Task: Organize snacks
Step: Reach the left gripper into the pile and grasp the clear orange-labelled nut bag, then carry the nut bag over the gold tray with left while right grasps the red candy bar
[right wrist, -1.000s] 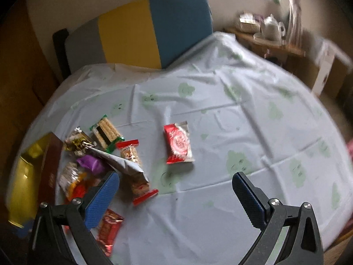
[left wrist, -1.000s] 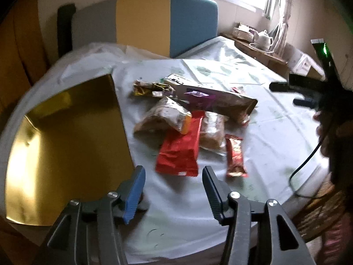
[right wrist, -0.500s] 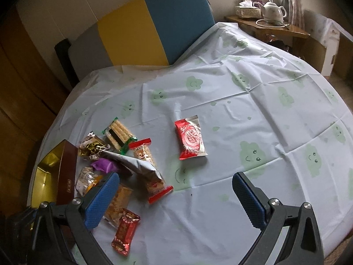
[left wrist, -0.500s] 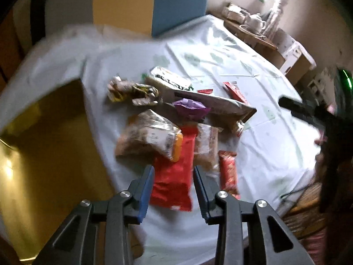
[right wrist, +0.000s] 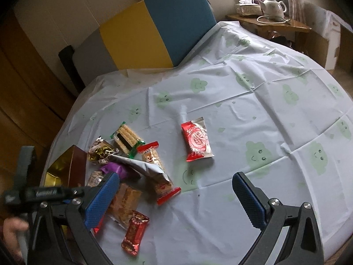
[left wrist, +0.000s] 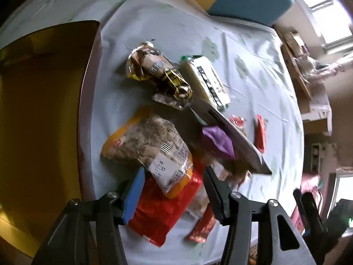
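Left fingers (left wrist: 141,185) straddle red packet (left wrist: 163,212) | right gripper (right wrist: 178,201) wide, hovering

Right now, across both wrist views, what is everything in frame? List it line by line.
gold box: 1, gold inside, left table edge
clear bag: 1, orange-trimmed, beside box
red packet: 1, under clear bag, between left tool fingers
purple packet: 1, mid-pile
silver packet: 1, across pile
wafer pack: 1, green-ended, pile's far side
red-and-silver packet: 1, alone, mid-table
tablecloth: 1, pale, green faces
teapot: 1, white, side table
left tool: open, over pile
right tool: open, above cloth
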